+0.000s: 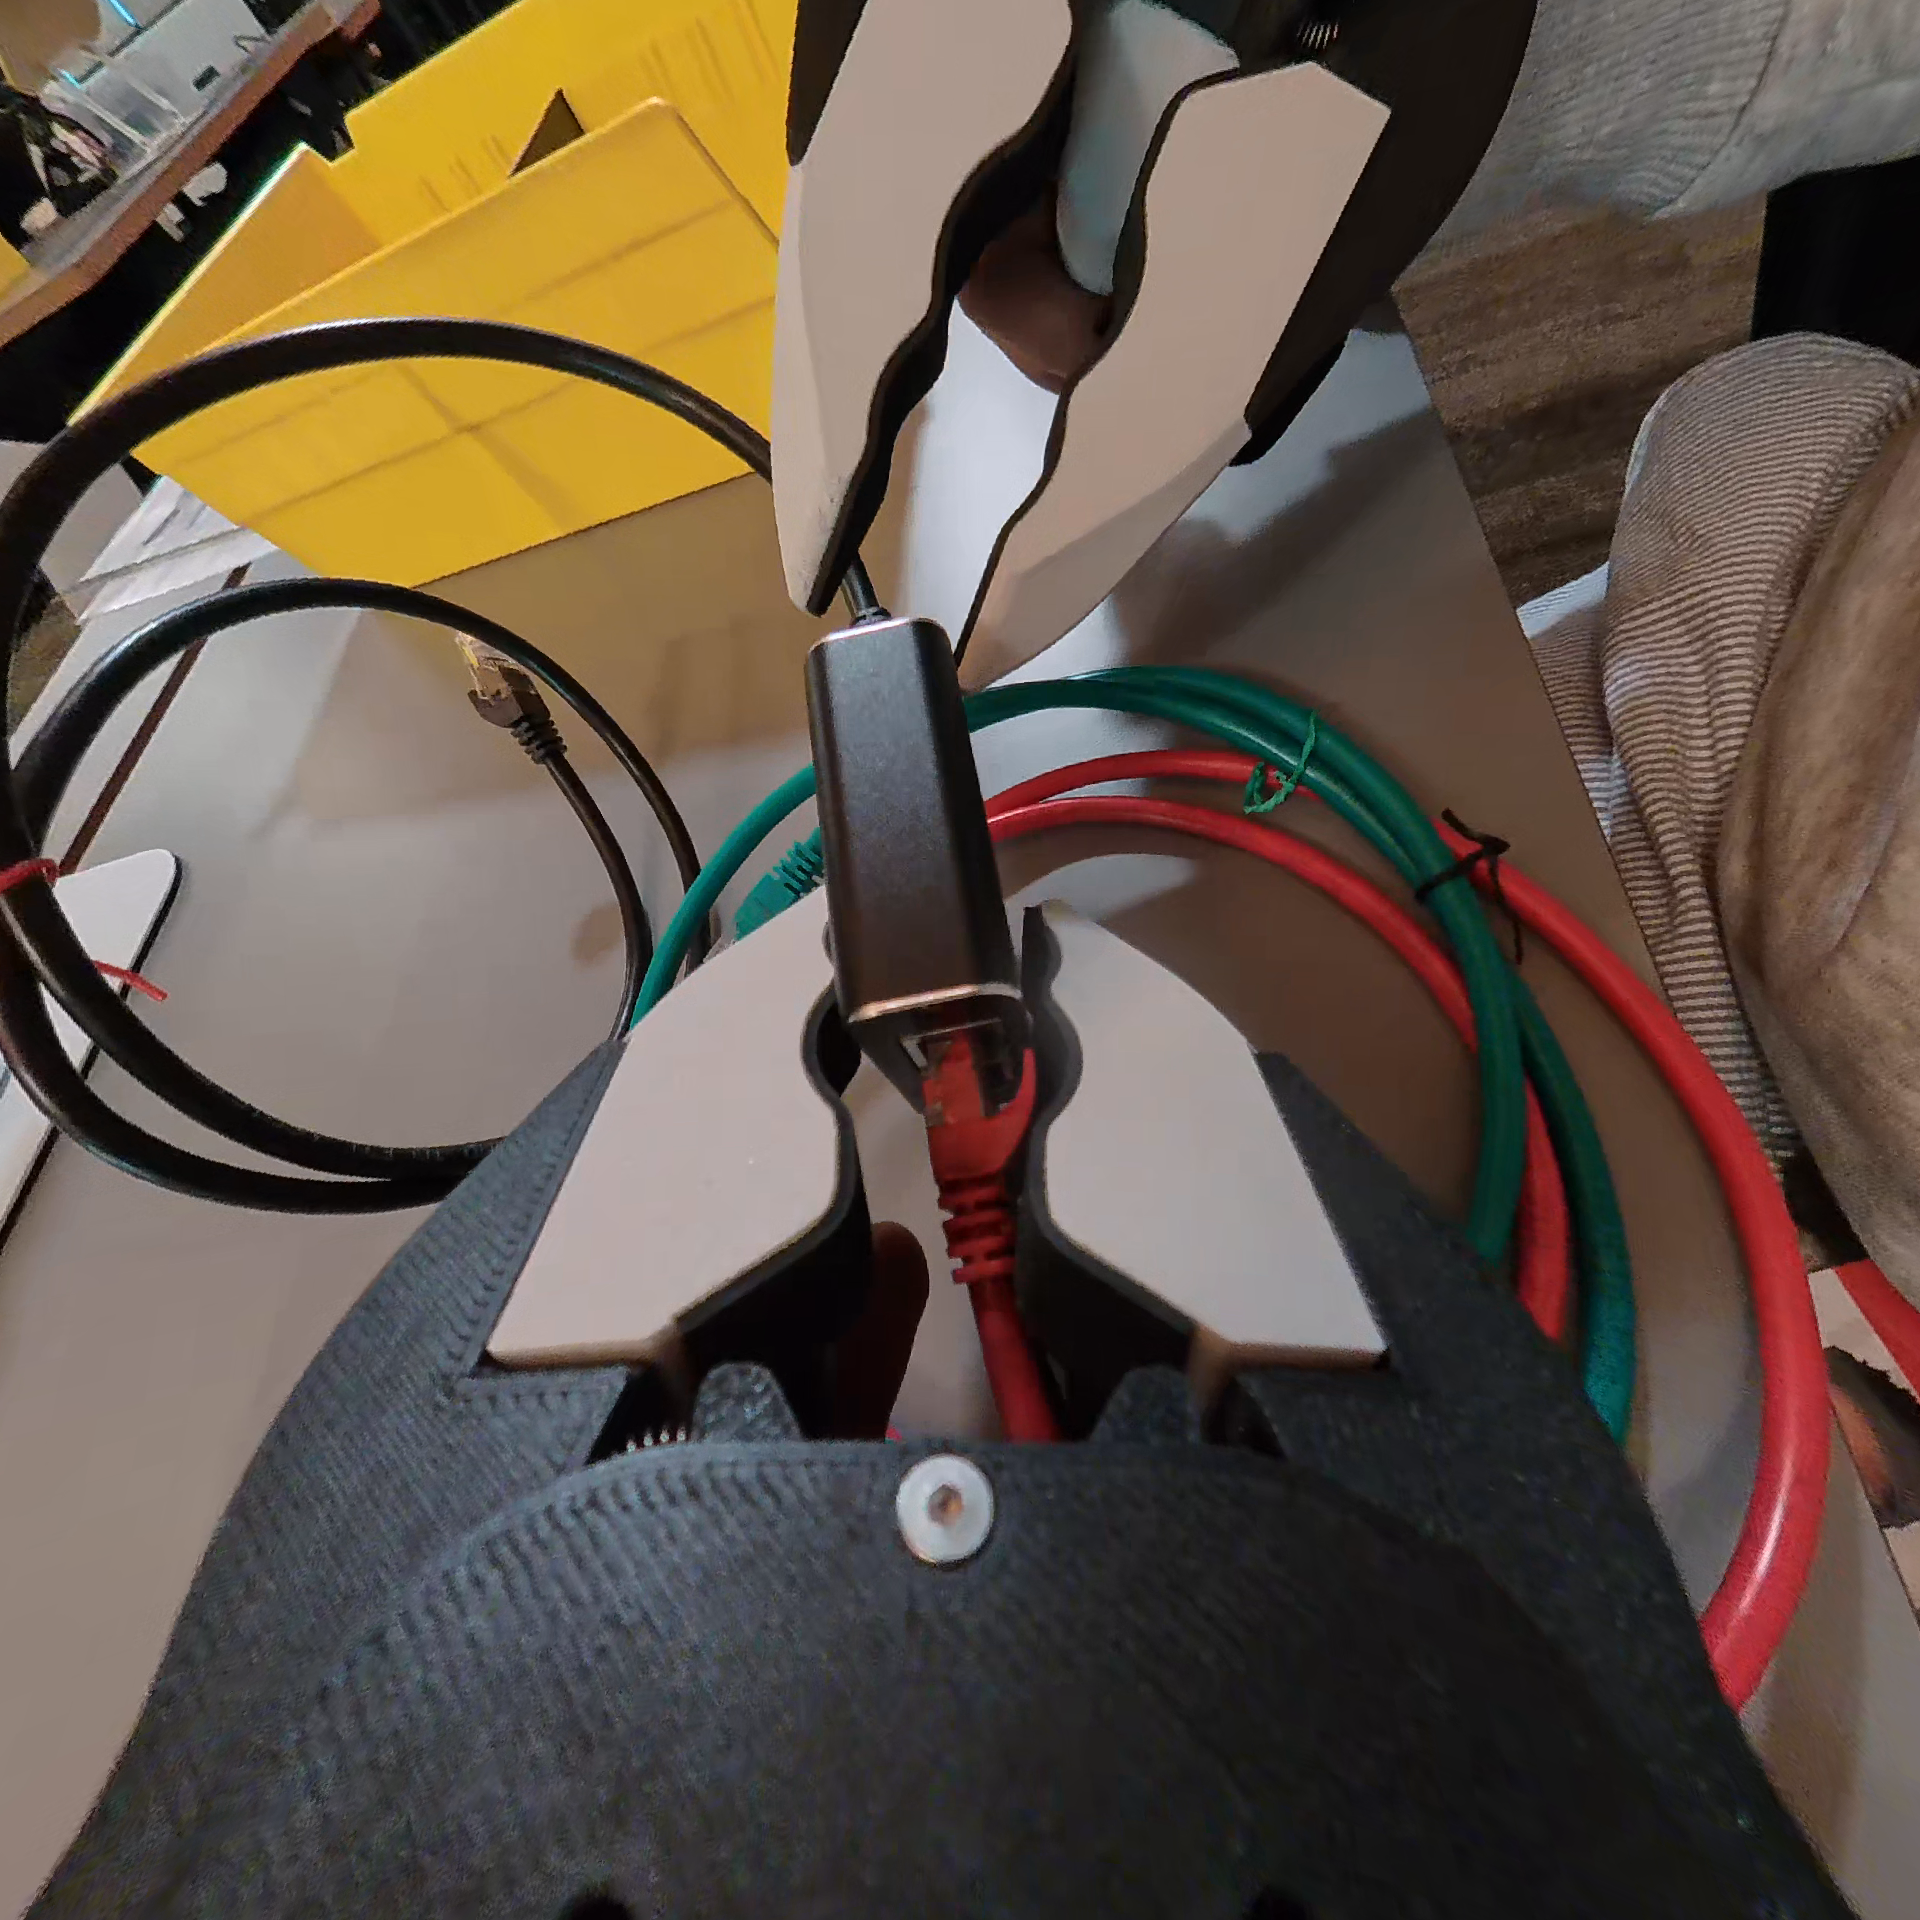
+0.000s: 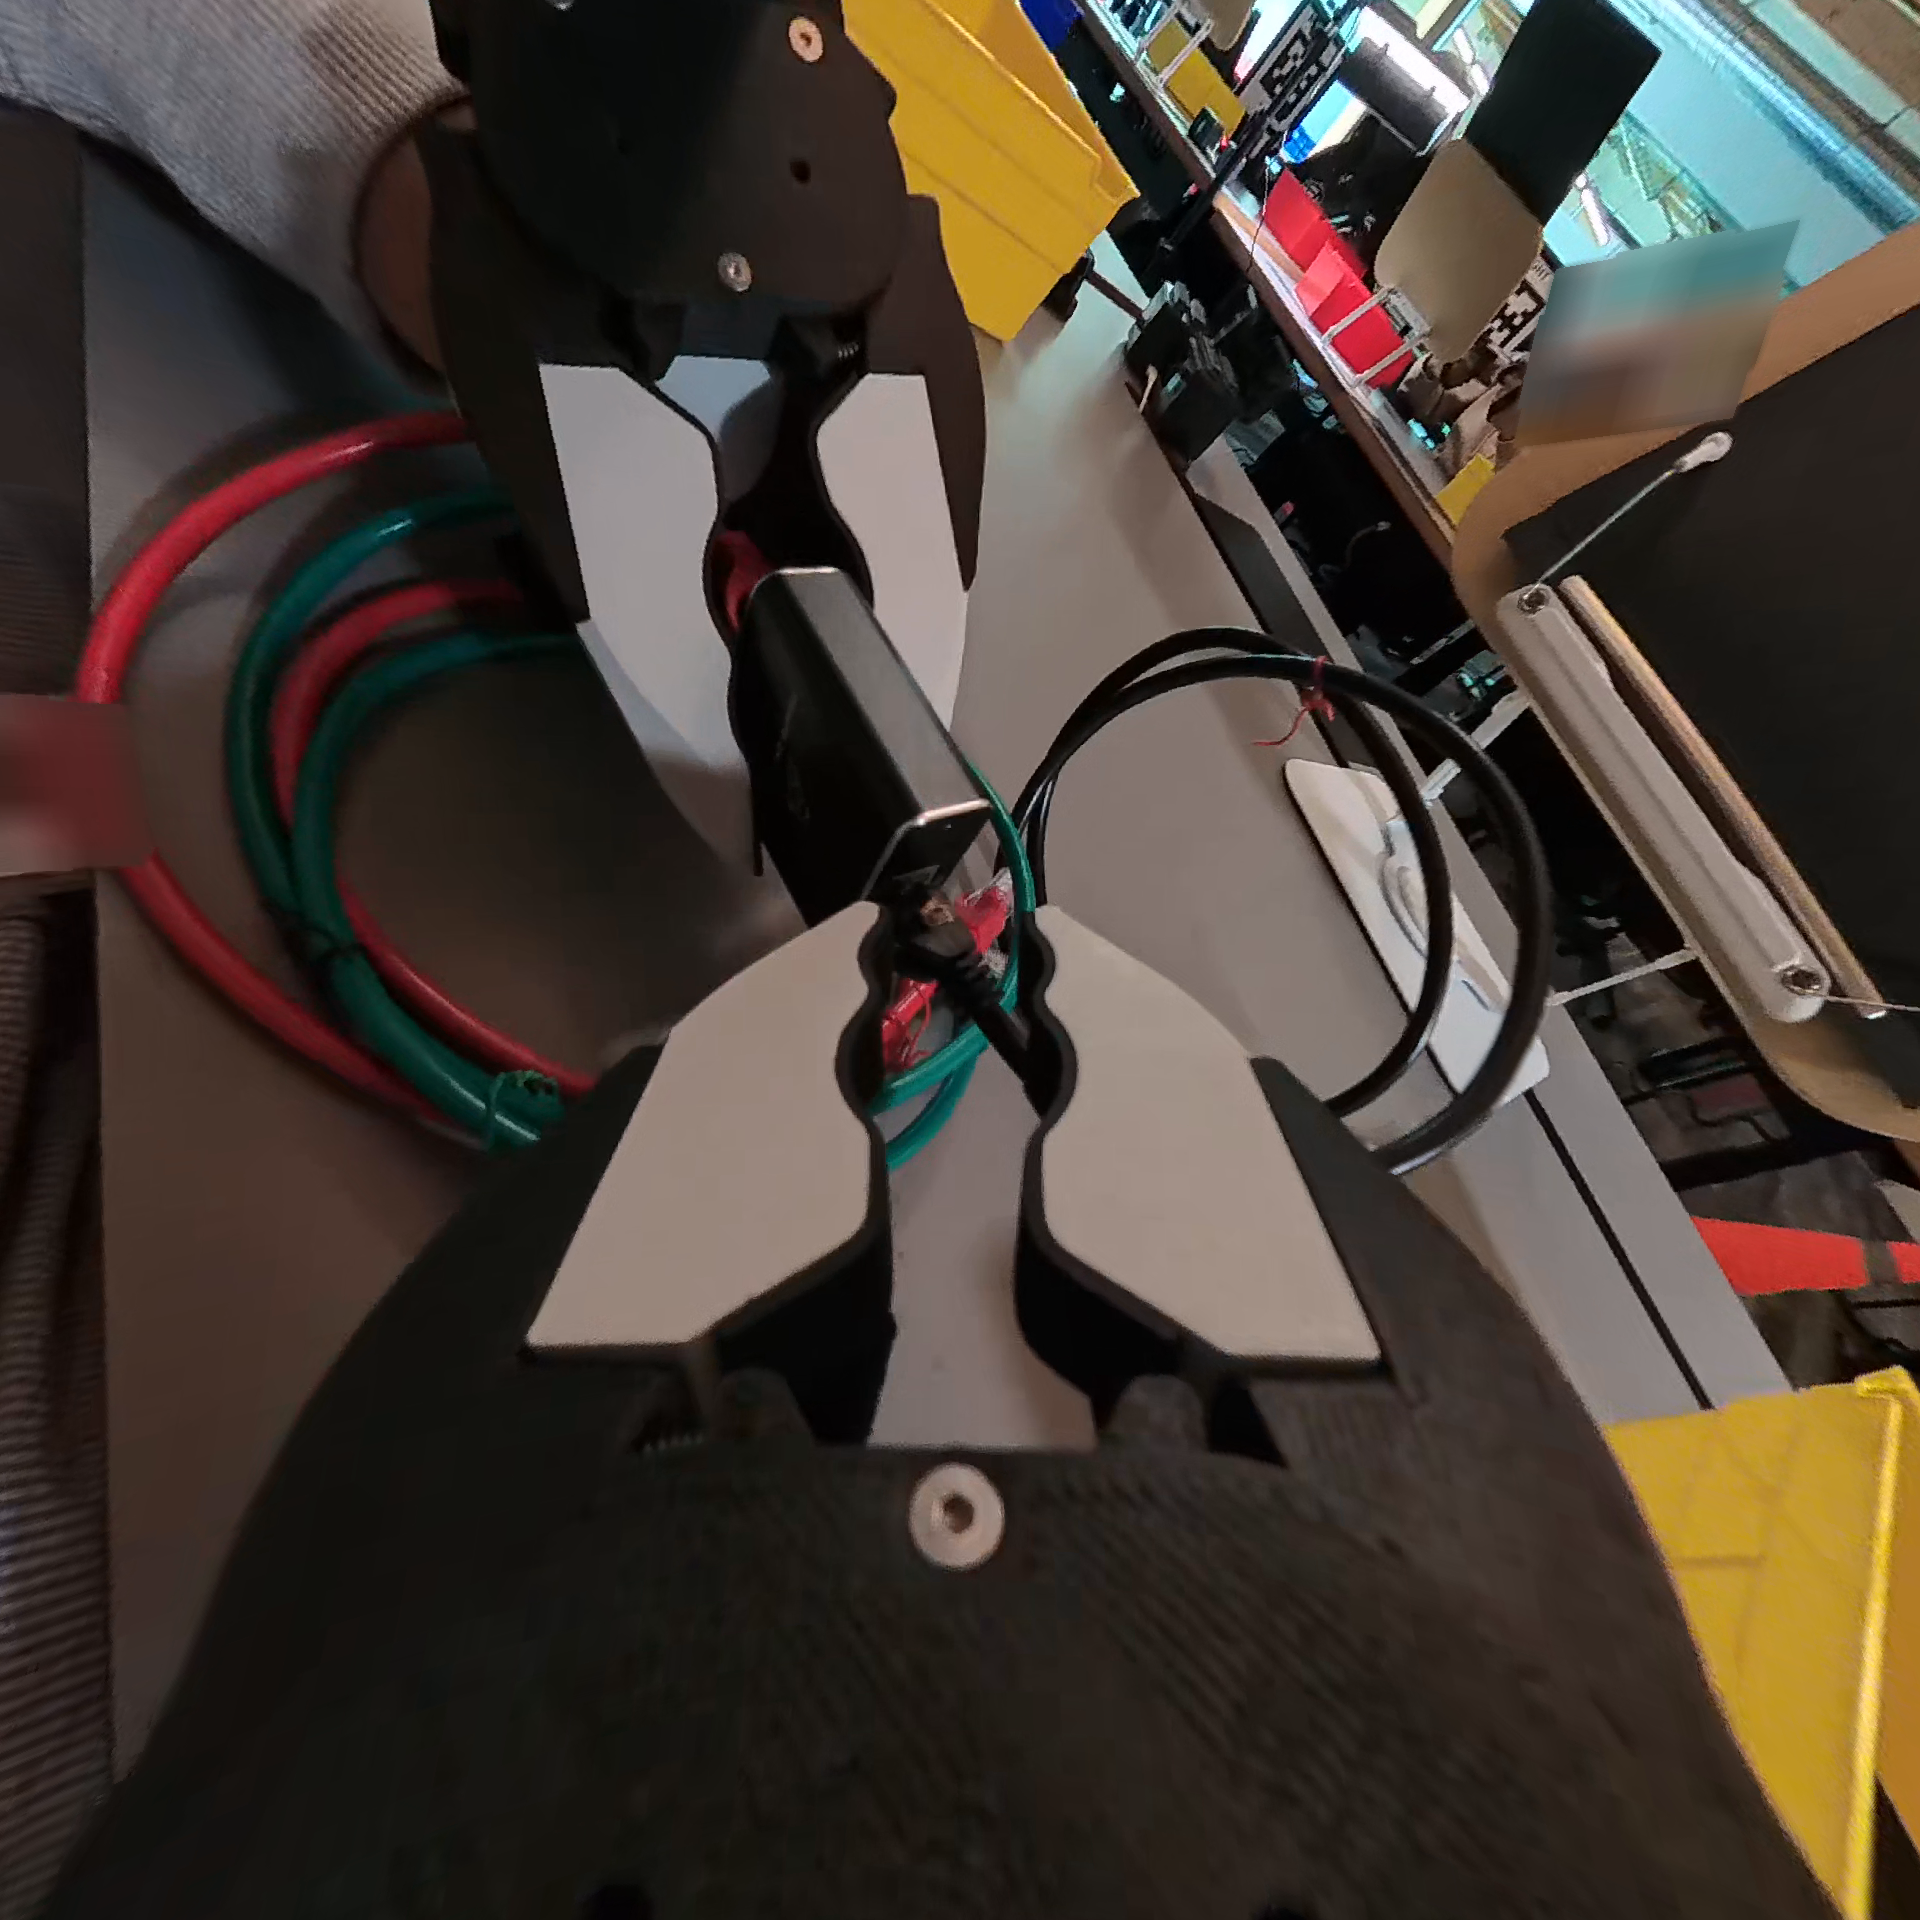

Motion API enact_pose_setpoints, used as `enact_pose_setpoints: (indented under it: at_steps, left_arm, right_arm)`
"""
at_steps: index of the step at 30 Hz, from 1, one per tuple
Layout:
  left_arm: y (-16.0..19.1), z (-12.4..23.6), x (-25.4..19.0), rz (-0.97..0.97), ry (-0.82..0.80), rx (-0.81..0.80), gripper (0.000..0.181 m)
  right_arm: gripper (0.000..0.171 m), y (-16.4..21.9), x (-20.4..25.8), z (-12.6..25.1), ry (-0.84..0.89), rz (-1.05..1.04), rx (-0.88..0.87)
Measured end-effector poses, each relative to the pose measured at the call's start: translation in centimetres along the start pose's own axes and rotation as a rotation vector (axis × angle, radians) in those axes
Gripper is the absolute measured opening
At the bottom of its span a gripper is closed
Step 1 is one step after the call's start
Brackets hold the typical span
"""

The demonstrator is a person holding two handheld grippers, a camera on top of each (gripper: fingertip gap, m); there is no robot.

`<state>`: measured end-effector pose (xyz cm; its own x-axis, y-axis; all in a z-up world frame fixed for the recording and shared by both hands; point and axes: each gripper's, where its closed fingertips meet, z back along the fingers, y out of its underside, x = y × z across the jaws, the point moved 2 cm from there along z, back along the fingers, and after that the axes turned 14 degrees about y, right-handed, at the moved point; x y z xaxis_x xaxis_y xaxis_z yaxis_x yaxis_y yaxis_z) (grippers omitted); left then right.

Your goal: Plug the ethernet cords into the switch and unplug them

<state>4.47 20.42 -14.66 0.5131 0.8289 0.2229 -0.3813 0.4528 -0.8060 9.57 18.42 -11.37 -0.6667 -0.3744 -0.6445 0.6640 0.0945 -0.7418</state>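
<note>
The switch (image 1: pixel 904 831) is a small dark grey box with a black lead (image 1: pixel 416 343), held above the table. A red ethernet plug (image 1: pixel 961 1091) sits in its near port, and its red cord (image 1: pixel 1507 935) coils to the right. My left gripper (image 1: pixel 930 925) is shut on the switch's port end, with the red plug between the fingers. My right gripper (image 2: pixel 953 920) faces it from the other end, jaws slightly apart around the black lead (image 2: pixel 1003 1023) just behind the switch (image 2: pixel 831 707). The right gripper (image 1: pixel 894 623) also shows in the left wrist view.
A green cord (image 1: pixel 1455 831) is coiled with the red one, its plug (image 1: pixel 779 883) lying loose. A black cord's clear plug (image 1: pixel 499 696) lies free to the left. Yellow bins (image 1: pixel 468 312) stand behind. A person's sleeve (image 1: pixel 1714 831) is at the right. The table edge (image 2: pixel 1558 1143) is close.
</note>
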Motion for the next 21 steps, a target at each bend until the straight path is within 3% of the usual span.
enact_pose_setpoints:
  at_steps: [6,21]
  left_arm:
    - [0.4,-0.1,0.1,0.001,-0.001,0.025,0.028]
    - [1.3,-1.1,-0.6,-0.063,0.018,0.129,0.028]
  right_arm:
    - [0.032,0.8,0.5,-0.2,0.001,0.08,0.043]
    - [0.02,1.8,2.1,-0.2,-0.125,-0.01,0.125]
